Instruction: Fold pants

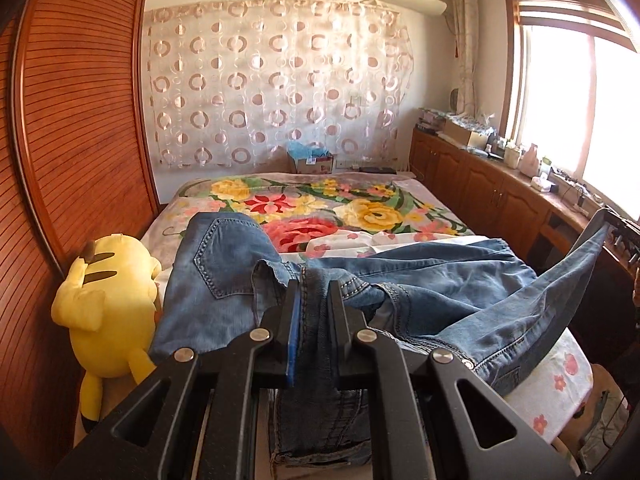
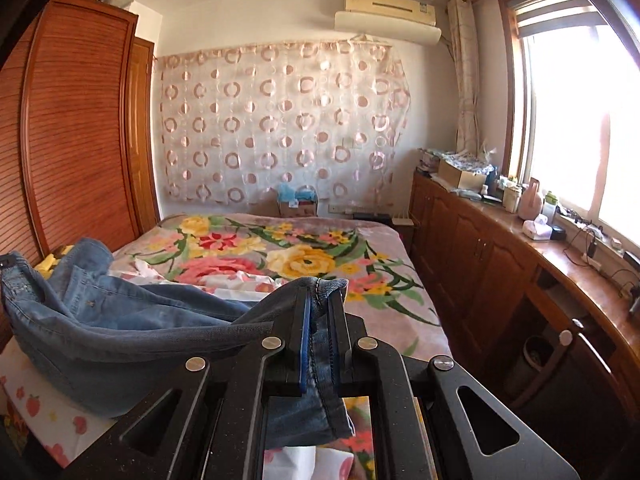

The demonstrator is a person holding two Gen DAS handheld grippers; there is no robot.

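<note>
Blue denim pants (image 1: 420, 280) are held up above the flowered bed (image 1: 320, 204). My left gripper (image 1: 314, 288) is shut on a bunched, stitched edge of the pants near a back pocket (image 1: 220, 256). From there one part of the denim stretches right to the other gripper (image 1: 608, 220) at the frame's edge. In the right wrist view my right gripper (image 2: 319, 298) is shut on a hemmed edge of the pants (image 2: 120, 320), and the cloth sags leftward over the bed (image 2: 360, 248). The pants' lower part hangs below both grippers.
A yellow plush toy (image 1: 108, 300) lies at the bed's left side against the slatted wooden wardrobe (image 1: 80, 120). Low wooden cabinets (image 2: 500, 260) with clutter run along the right under the window. A cardboard box (image 1: 314, 162) stands behind the bed.
</note>
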